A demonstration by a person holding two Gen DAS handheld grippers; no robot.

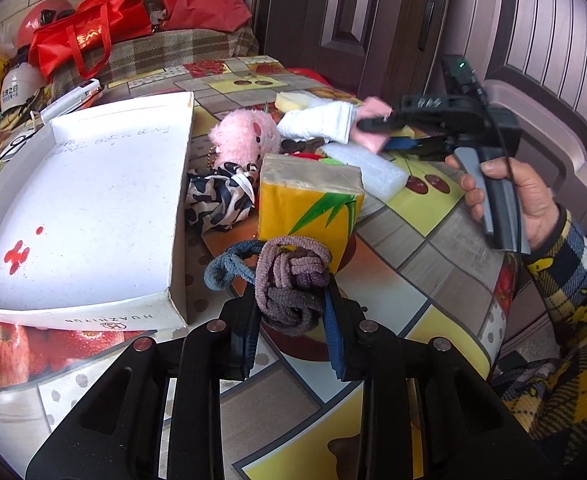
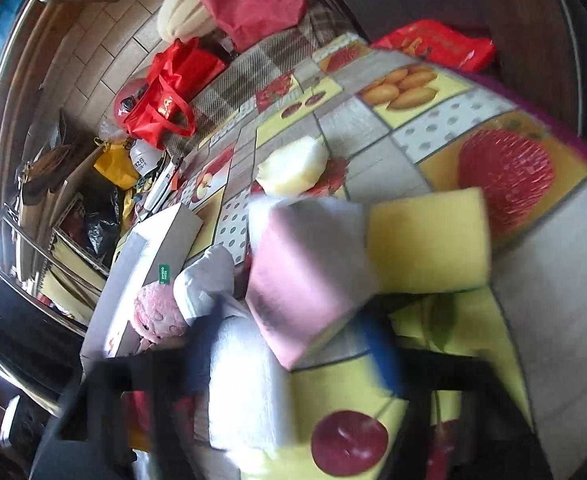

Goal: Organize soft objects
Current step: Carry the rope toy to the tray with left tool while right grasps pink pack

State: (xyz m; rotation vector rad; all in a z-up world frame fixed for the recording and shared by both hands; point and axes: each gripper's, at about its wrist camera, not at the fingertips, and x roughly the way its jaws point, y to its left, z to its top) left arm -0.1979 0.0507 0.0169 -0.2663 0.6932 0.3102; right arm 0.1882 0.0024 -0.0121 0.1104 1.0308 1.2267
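Left wrist view: we see our left gripper (image 1: 293, 300) closed on a knot of hair ties (image 1: 291, 284), brown and mauve, held just above the table (image 1: 413, 272).
Blue hair tie: a blue loop (image 1: 229, 266) hangs from the same knot on its left side, near the corner of the white box.
White box: the shallow box (image 1: 93, 208) lies open toward the left edge of the table, and we see nothing inside it but red marks on its floor.
Tissue pack: a yellow pack (image 1: 309, 204) stands just behind the knot, in the middle of the table.
Scrunchie: a black and white scrunchie (image 1: 219, 196) lies between the box wall and the tissue pack.
Pink plush: a pink plush toy (image 1: 247, 136) sits behind the scrunchie, near the far end of the box.
Right gripper: our right gripper (image 1: 373, 126) is over the far right part of the table, with our hand (image 1: 509, 196) on its handle; its jaws are closed on a pink sponge (image 1: 375, 122).
Right wrist view: the picture is blurred, but we see the pink sponge (image 2: 313, 284) between the two fingers, lifted and tilted.
Yellow sponge: a yellow sponge (image 2: 429, 240) lies just beside the pink one on the table.
White foam: a white foam block (image 2: 249, 384) lies below the gripper.
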